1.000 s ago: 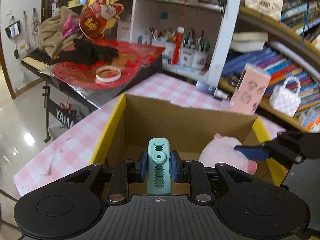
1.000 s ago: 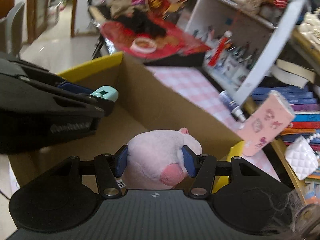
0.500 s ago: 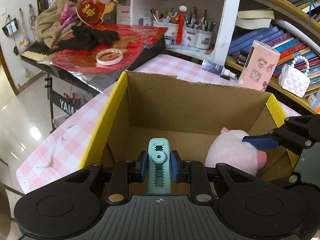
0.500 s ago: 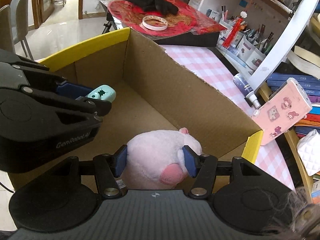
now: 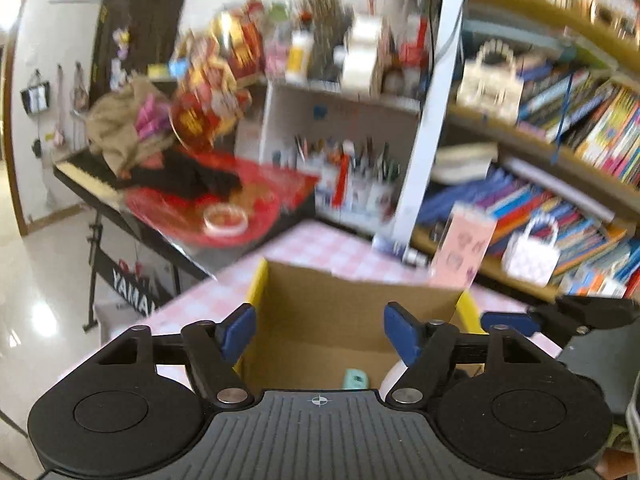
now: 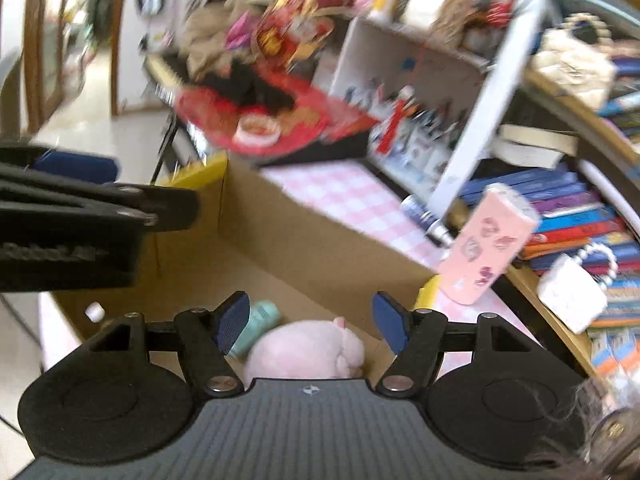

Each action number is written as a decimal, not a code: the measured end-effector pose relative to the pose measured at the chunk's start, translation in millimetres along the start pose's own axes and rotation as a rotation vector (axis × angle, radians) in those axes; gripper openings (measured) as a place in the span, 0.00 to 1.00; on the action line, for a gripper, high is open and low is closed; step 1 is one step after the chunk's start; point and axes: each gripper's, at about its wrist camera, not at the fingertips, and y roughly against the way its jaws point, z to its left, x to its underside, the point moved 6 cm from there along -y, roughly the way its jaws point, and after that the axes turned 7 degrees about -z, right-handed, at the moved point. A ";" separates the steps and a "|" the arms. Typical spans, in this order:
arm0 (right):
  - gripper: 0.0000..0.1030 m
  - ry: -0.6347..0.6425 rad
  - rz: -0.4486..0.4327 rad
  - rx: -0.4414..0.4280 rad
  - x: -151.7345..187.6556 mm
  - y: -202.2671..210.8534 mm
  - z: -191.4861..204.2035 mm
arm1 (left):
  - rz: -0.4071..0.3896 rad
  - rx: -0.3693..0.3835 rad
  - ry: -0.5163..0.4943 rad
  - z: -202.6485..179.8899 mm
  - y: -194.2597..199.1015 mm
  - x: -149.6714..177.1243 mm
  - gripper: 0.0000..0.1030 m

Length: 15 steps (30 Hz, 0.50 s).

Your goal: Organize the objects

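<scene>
1. left gripper: blue-padded fingers spread wide, nothing between them; held above the near edge of the cardboard box.
2. right gripper: fingers likewise spread, holding nothing; poised over the box, with the left gripper's black body at its left.
3. teal clip: hard moulded plastic, elongated with a rounded end; lies on the box floor, just beside the plush. in the left view only its tip shows above the gripper body.
4. pink plush toy: soft, rounded, fuzzy, with a small ear or snout nub; rests on the box floor near the right-hand corner. judged: both items deposited, this part of the sorting done.
5. cardboard box: plain brown corrugated walls, open top, yellow flaps folded out at both ends; much of the floor unoccupied.
6. pink checked tablecloth: soft gingham under and beyond the box.
7. dark tube with silver cap: cylindrical, lying on the cloth past the box; judged a possible remaining item.
8. pink phone-shaped case: flat, rounded corners, printed figures, leaning at the shelf; likewise outside the box.
9. white beaded handbag: quilted, on the bookshelf; views blurred, finer detail not readable.
</scene>
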 end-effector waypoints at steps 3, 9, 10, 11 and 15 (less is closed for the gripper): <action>0.68 -0.056 -0.076 0.061 -7.1 33.6 2.9 | -0.067 -0.013 0.030 13.8 34.9 -4.6 0.78; 0.69 -0.172 -0.155 0.180 6.0 93.3 20.0 | -0.119 -0.072 0.075 46.0 90.6 10.5 0.82; 0.69 -0.193 -0.148 0.191 11.9 99.2 24.1 | -0.116 -0.083 0.077 50.3 97.6 16.0 0.83; 0.69 -0.218 -0.136 0.205 19.3 105.2 29.5 | -0.108 -0.095 0.079 53.3 104.3 22.5 0.84; 0.70 -0.299 -0.068 0.256 59.4 125.4 54.7 | -0.053 -0.131 0.088 64.4 128.2 53.2 0.85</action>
